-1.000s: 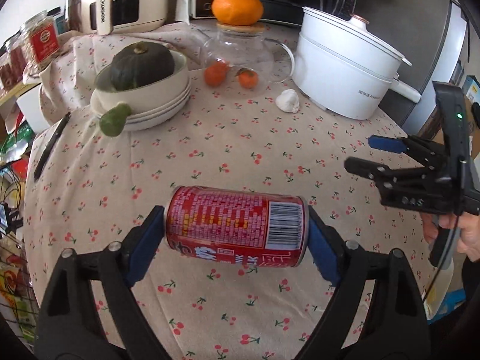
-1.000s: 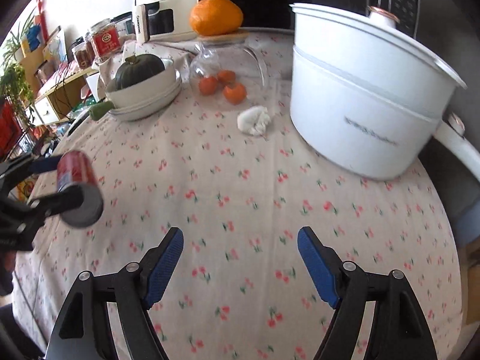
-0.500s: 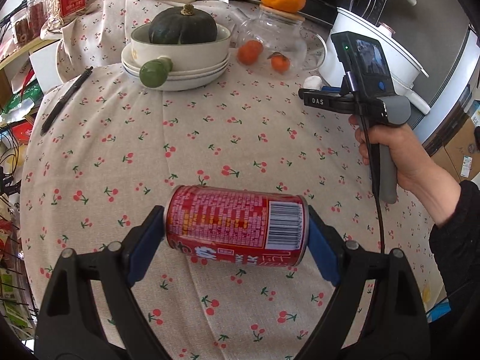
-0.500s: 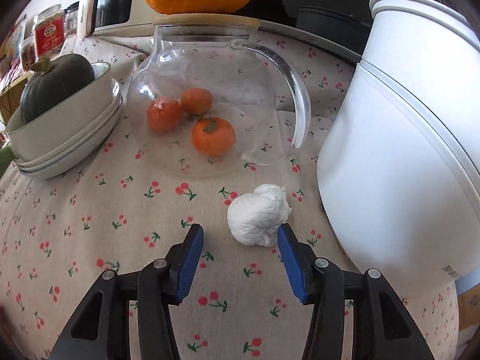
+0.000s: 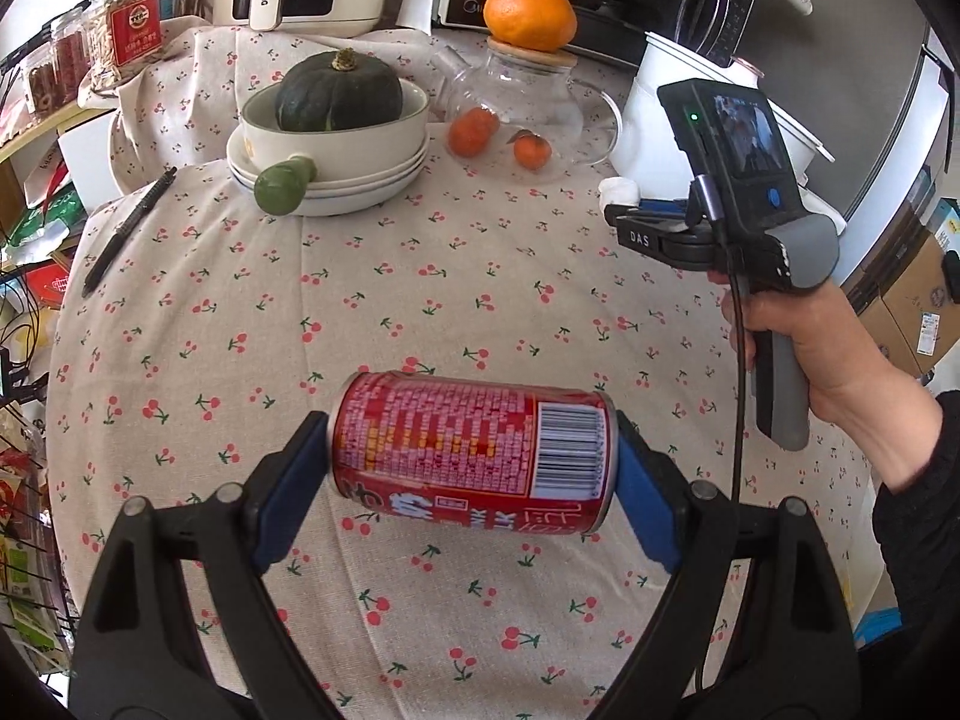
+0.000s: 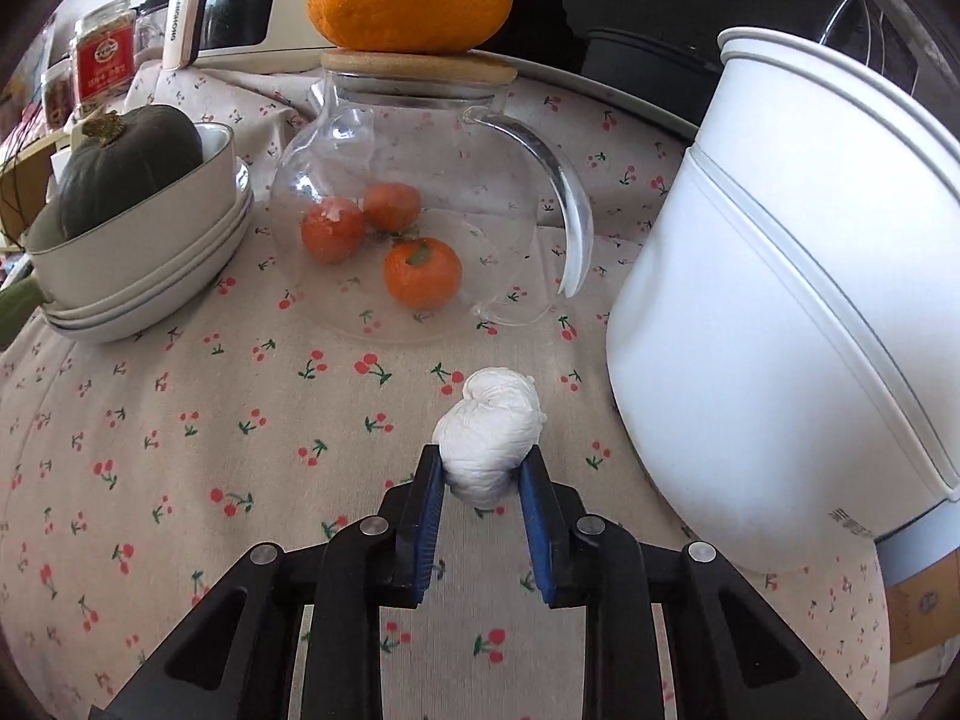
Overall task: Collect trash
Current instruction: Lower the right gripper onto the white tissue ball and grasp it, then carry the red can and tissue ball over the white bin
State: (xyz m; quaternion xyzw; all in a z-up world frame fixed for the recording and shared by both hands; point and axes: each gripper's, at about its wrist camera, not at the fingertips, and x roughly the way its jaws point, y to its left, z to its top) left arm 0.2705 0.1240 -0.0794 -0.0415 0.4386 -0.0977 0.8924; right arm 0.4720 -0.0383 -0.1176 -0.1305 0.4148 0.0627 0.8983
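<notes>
A red drink can (image 5: 474,450) lies sideways between the blue pads of my left gripper (image 5: 471,441), which is shut on its two ends and holds it above the cherry-print tablecloth (image 5: 420,276). A crumpled white tissue ball (image 6: 489,426) sits on the cloth beside the white pot. My right gripper (image 6: 480,471) has its jaws closing on the ball, both pads pressing its near sides. In the left wrist view a person's hand holds the right gripper (image 5: 618,213) at the table's right, with the tissue ball (image 5: 618,187) at its tips.
A glass teapot (image 6: 420,210) with three mandarins and a big orange on its lid stands just behind the tissue. A large white pot (image 6: 780,300) is close on the right. Stacked bowls with a dark squash (image 5: 339,96) and a pen (image 5: 126,228) lie left.
My right gripper swung in from the table's right edge to the tissue ball and narrowed its jaws onto it. The left gripper kept the can, its view shifting slightly.
</notes>
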